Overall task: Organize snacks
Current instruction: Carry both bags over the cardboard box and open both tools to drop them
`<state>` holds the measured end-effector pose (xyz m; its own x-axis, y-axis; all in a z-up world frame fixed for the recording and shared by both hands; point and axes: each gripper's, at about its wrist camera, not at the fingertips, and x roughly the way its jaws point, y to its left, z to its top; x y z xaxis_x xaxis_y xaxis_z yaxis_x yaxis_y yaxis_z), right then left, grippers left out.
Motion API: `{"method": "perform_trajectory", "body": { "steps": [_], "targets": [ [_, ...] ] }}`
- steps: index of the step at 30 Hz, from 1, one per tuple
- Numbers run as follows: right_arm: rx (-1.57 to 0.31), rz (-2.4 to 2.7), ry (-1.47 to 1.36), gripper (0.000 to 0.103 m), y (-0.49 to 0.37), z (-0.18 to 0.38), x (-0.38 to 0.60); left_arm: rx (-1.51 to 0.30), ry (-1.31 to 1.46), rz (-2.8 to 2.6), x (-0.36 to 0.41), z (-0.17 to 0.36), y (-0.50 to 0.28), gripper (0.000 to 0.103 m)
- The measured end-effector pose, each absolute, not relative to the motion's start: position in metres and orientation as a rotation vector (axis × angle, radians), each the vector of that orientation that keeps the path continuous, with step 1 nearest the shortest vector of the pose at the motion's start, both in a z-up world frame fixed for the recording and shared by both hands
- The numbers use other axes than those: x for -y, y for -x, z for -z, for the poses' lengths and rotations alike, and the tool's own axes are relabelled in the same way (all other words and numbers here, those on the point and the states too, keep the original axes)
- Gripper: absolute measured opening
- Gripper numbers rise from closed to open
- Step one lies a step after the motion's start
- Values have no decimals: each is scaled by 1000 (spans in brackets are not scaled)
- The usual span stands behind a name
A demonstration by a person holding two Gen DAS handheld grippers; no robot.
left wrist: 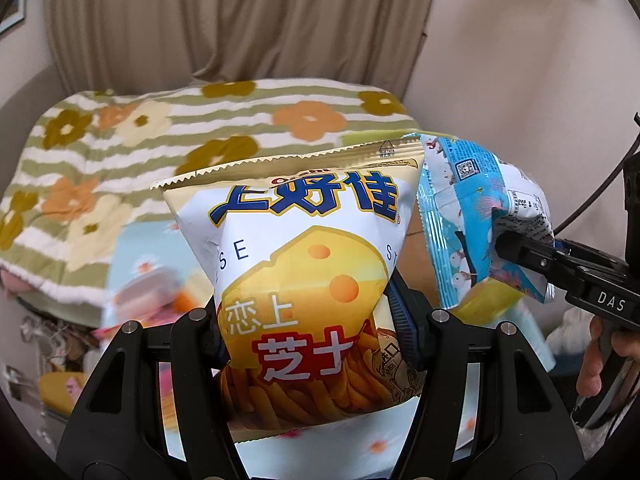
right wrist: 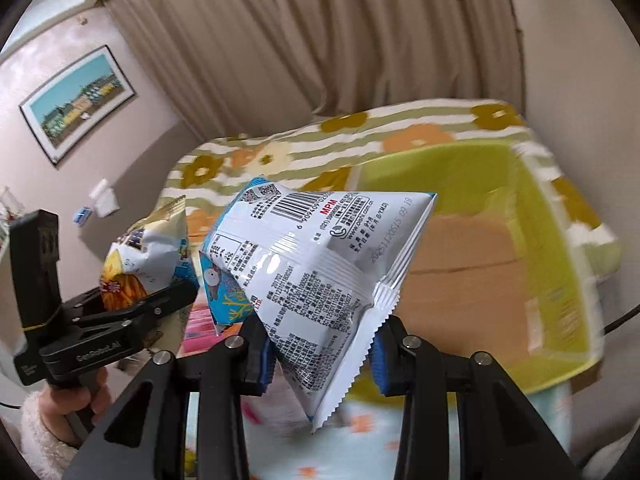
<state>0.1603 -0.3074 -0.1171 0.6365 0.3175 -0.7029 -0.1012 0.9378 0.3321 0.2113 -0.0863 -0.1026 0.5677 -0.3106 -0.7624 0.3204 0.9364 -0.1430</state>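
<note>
The left gripper (left wrist: 316, 320) fingers are clamping the cheese snack bag (left wrist: 304, 280), the right gripper (right wrist: 322, 354) fingers the blue-white snack bag (right wrist: 320, 264), both hanging probably near the green box (right wrist: 560, 216) front edge.

The left gripper (left wrist: 316, 344) is clamped, both pads pressing a load pinched between its fingers (left wrist: 404, 320). The right gripper (right wrist: 322, 354) is likewise clamped, fingers (right wrist: 260, 356) nipping something between them. Both point downward, side by side.
</note>
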Motion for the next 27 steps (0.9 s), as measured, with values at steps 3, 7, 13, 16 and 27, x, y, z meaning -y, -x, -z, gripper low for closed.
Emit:
{"method": "perform_trajectory", "body": {
  "steps": [3,7,13,16,27],
  "targets": [
    [-867,-181,-241,35,-171,116,337,-911,-2,387,128,108,-223,59],
    [-884,-128,-214,35,-182,119,367,-942,-11,393,174,117,-237,59],
    [-910,-62,-246,35,-194,129,399,-1002,-71,409,214,134,-252,59],
    [-917,-26,-252,35,-197,132,404,-1027,-94,433,223,143,-257,59],
    [-971,40,-270,35,-208,149,405,-1093,-183,473,231,162,-259,103]
  ]
}}
